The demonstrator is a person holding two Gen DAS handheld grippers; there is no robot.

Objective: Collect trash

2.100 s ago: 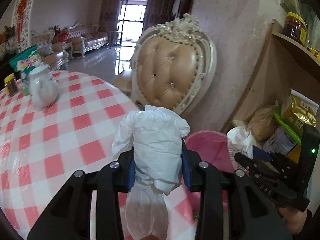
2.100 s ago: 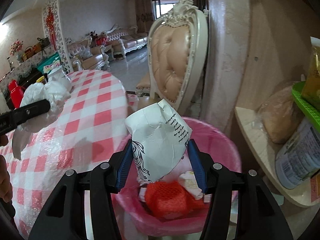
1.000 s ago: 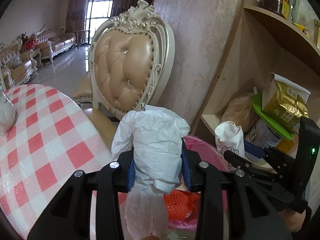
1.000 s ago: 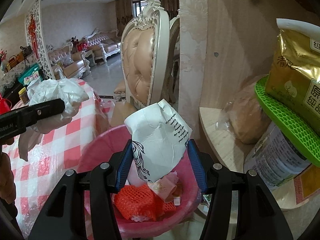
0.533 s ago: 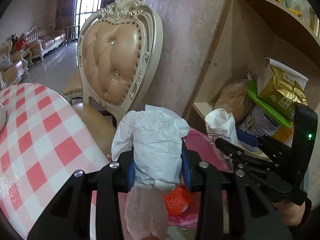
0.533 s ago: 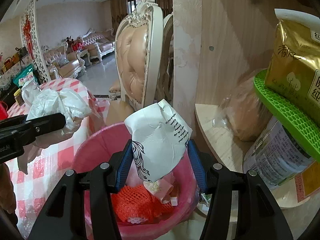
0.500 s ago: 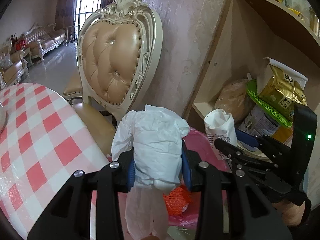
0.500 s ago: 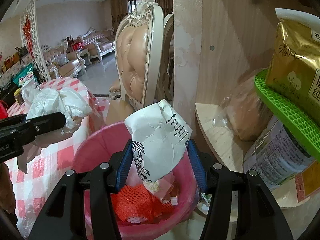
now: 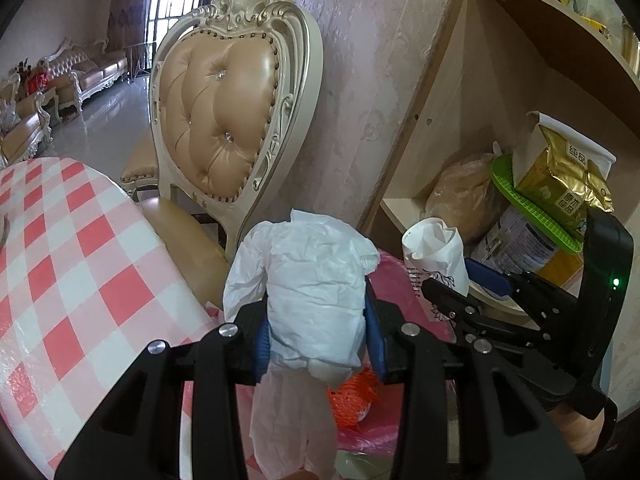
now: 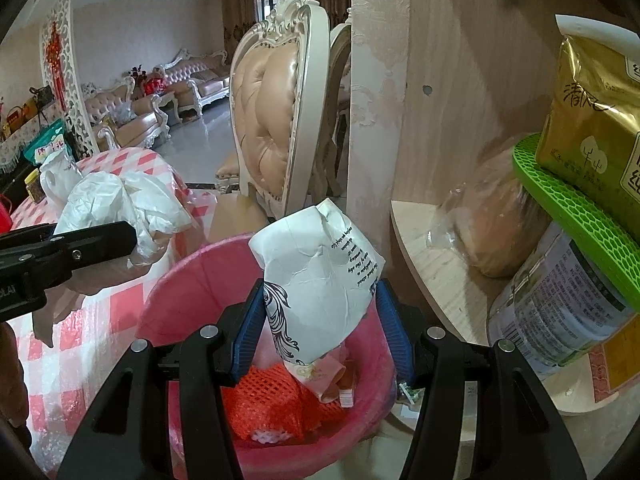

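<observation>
My left gripper (image 9: pixel 318 336) is shut on a crumpled white plastic bag (image 9: pixel 316 292), held just above the near rim of the pink-lined trash bin (image 9: pixel 396 280). My right gripper (image 10: pixel 320 324) is shut on a crushed white paper cup (image 10: pixel 320 280) with black print, held directly over the open bin (image 10: pixel 192 280). The bin holds an orange net (image 10: pixel 272 400) and scraps. The right gripper with the cup (image 9: pixel 436 252) shows at the right of the left wrist view. The left gripper with the bag (image 10: pixel 116 204) shows at the left of the right wrist view.
A padded cream chair (image 9: pixel 228 112) stands behind the bin. The red-checked table (image 9: pixel 72 260) is to the left. A wooden shelf (image 10: pixel 432 260) to the right holds a bagged loaf (image 10: pixel 492 224), a tin (image 10: pixel 560 312), a green mat and a gold packet (image 10: pixel 596 128).
Both grippers have moved from over the table edge toward the bin and shelf. The bin now lies right under the cup. Both still hold their trash.
</observation>
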